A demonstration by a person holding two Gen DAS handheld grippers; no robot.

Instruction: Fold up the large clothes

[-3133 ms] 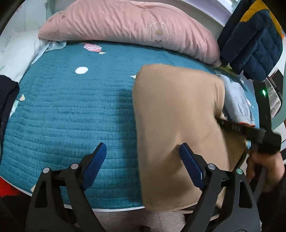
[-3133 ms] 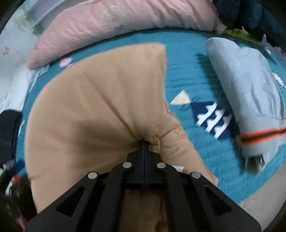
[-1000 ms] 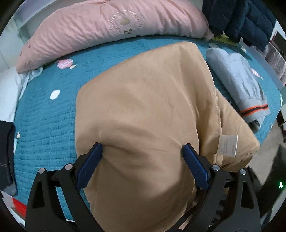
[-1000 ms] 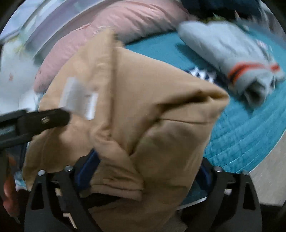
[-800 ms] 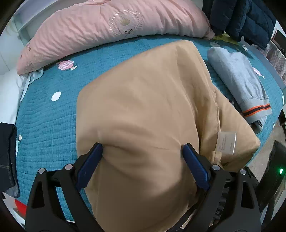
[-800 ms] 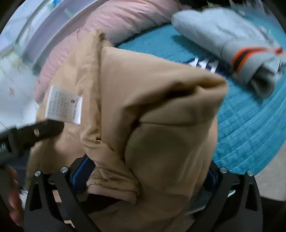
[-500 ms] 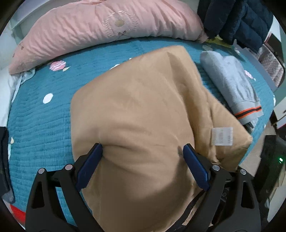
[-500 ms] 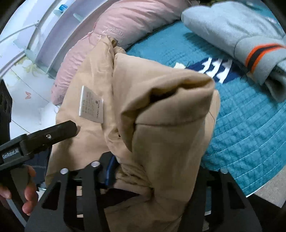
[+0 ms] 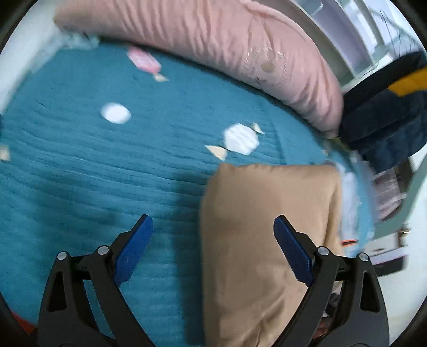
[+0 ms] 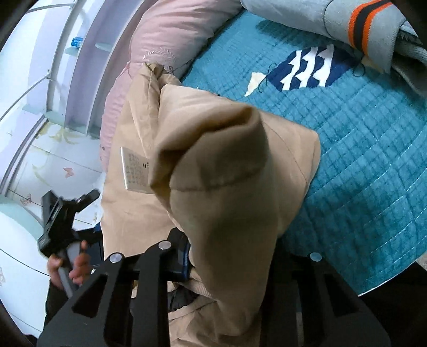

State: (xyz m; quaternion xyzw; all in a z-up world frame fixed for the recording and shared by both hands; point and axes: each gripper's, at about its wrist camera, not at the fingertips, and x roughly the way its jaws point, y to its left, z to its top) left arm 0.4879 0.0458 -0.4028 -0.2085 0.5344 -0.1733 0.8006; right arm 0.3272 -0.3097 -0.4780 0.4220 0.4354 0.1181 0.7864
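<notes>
Starting at the left: finds the left gripper (image 9: 212, 224) spread wide, pinching nothing, poised above the teal quilt (image 9: 106, 173), with the left edge of the tan garment (image 9: 267, 240) lying below the gap between its fingers. Leaves that side of the cloth unheld, so risks letting the layers slide or spring open under any pull from the right. Could also snag the quilt along with the garment if brought down blindly at that edge.

Moving to the middle: shows the tan garment at the near right of the bed, partly folded and bulging up in a thick roll, with a white care label (image 10: 134, 169) exposed on its left face. Suggests loose, uneven layers; may end as a lopsided bundle if pressed flat as is.

Further right: catches the right gripper (image 10: 232, 253) closing on a bunched wad of that tan cloth at its near end, one blue pad against it, the other hidden behind fabric. Might be biting only some layers; would then drag the top away from the rest. Cannot tell how deep the bite goes.

At the far right: places a folded grey garment (image 10: 307, 16) apart from the tan one. Could knock into it with a wide swing.
</notes>
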